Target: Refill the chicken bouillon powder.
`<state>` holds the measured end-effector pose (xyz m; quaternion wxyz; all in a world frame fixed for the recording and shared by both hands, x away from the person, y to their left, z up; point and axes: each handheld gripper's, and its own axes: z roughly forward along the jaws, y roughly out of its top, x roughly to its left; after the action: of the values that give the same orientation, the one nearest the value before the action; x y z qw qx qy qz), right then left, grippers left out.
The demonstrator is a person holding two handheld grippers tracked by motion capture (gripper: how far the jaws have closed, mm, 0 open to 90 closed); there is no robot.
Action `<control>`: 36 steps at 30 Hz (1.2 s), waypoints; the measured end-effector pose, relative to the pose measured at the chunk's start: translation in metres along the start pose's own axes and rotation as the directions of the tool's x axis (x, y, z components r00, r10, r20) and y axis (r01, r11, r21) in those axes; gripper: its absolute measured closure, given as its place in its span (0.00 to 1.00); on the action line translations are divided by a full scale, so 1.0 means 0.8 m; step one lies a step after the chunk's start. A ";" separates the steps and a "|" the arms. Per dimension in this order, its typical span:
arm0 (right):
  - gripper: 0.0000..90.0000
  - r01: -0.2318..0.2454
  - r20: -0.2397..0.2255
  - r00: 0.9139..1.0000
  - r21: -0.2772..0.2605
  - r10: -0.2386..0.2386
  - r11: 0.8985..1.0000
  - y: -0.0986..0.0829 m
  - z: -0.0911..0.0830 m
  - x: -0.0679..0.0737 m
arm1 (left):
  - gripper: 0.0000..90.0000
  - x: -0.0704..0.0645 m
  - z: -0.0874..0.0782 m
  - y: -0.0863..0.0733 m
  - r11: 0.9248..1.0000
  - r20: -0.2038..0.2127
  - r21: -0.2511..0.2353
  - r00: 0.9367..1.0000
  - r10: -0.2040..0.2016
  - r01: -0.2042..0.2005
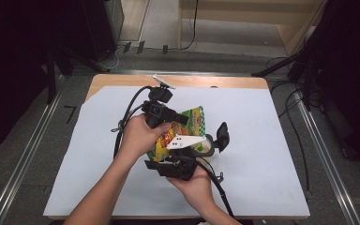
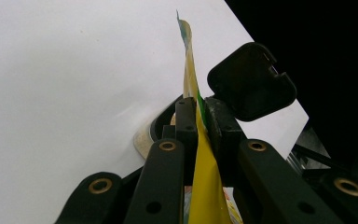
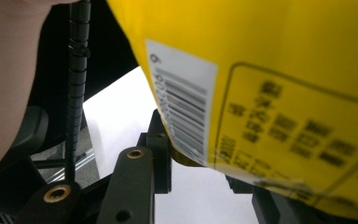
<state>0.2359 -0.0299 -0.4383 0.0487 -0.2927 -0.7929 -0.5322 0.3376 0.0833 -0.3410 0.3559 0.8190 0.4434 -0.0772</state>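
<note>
White worktop (image 1: pixel 262 140): both tools, left tool (image 2: pixel 198 121) and right tool (image 3: pixel 200 163), clench the yellow pouch (image 1: pixel 187 126); pull evenly, toward twelve o'clock and six.

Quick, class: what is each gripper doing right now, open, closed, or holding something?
Left gripper: closed on the yellow packet.
Right gripper: jaws either side of the packet's edge; closed or not cannot be told.

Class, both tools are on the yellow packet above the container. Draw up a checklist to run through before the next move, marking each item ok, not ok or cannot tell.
1. Left tool clamped on the yellow packet: ok.
2. Right tool gripping the packet's lower edge: cannot tell; its far jaw is hidden.
3. Container under the packet: ok.
4. Container's black lid flipped open: ok.
5. Packet torn open: cannot tell.
</note>
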 end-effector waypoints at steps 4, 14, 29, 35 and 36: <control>0.77 0.001 0.004 1.000 0.002 -0.001 1.000 -0.002 0.001 -0.002 | 0.95 -0.001 0.002 0.000 1.000 0.000 0.008 1.000 0.008 -0.008; 0.77 0.014 -0.001 1.000 -0.014 -0.014 1.000 -0.001 0.000 -0.002 | 0.95 -0.011 -0.006 0.000 0.999 -0.004 -0.017 1.000 0.031 -0.031; 0.79 0.002 0.005 1.000 -0.007 -0.002 1.000 -0.016 0.007 -0.008 | 0.97 -0.014 -0.004 -0.003 0.998 -0.006 -0.003 0.998 0.056 -0.056; 0.75 0.043 0.019 0.999 -0.010 -0.043 0.999 -0.020 0.009 -0.007 | 0.96 -0.007 -0.004 -0.007 0.999 0.018 0.009 0.999 0.040 -0.040; 0.75 0.049 0.021 0.999 -0.011 -0.049 0.999 -0.021 0.010 -0.007 | 0.96 -0.006 -0.005 -0.008 0.999 0.017 0.009 0.999 0.038 -0.039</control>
<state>0.2339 -0.0298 -0.4575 0.0258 -0.2791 -0.7973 -0.5346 0.3292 0.0848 -0.3390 0.3573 0.8283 0.4242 -0.0794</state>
